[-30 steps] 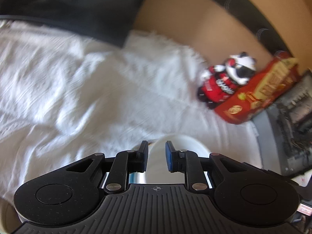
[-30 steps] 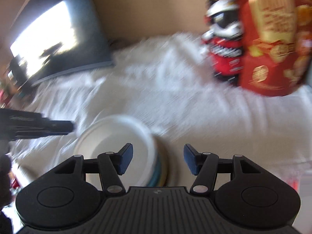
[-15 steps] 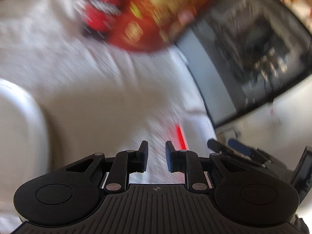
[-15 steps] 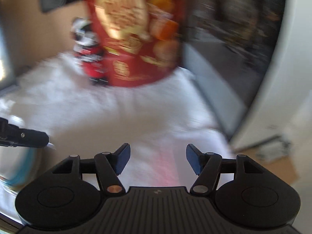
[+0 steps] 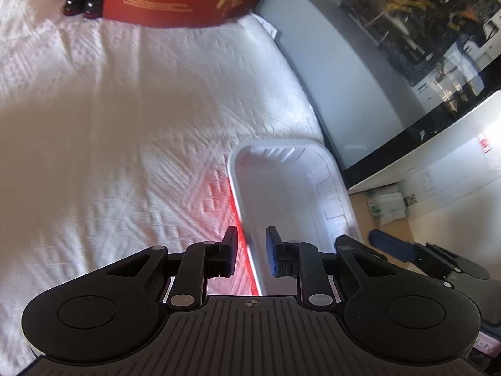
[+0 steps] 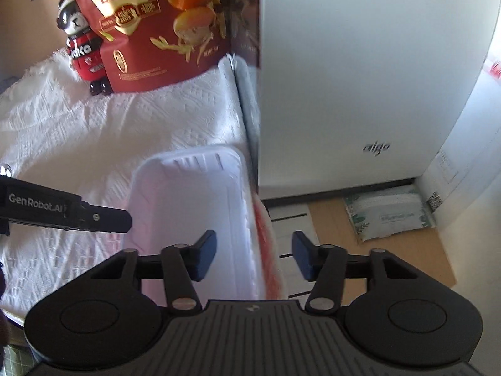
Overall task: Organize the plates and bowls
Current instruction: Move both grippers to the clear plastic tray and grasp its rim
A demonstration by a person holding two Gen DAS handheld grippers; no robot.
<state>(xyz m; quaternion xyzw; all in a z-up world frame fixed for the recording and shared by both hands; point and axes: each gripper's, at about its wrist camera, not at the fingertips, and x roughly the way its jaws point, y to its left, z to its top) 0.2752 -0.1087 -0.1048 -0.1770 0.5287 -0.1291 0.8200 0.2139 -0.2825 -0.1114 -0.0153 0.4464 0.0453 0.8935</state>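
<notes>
- Left wrist view: white plastic tray (image 5: 281,185) sits on the white textured cloth (image 5: 109,125), right at the cloth's edge beside the white computer case (image 6: 360,78).
- My left gripper (image 5: 250,252) is narrow, nothing pinched, hanging over the tray's left rim.
- My right gripper (image 6: 254,255) is closing, straddling the tray's right rim, pads not touching it.
- Red quail egg bag (image 6: 162,25) and panda figurine (image 6: 83,47) stand further back.

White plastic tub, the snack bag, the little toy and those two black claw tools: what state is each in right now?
White rectangular plastic tub: upright, empty, at the cloth's edge.
Red snack bag: standing upright, appears sealed.
Panda figurine in a red outfit: upright beside the bag.
White textured cloth: spread flat.
Left gripper: over the tub's near rim, gripping nothing.
Right gripper: jaws closing around the tub's far rim, not yet pressing it.
</notes>
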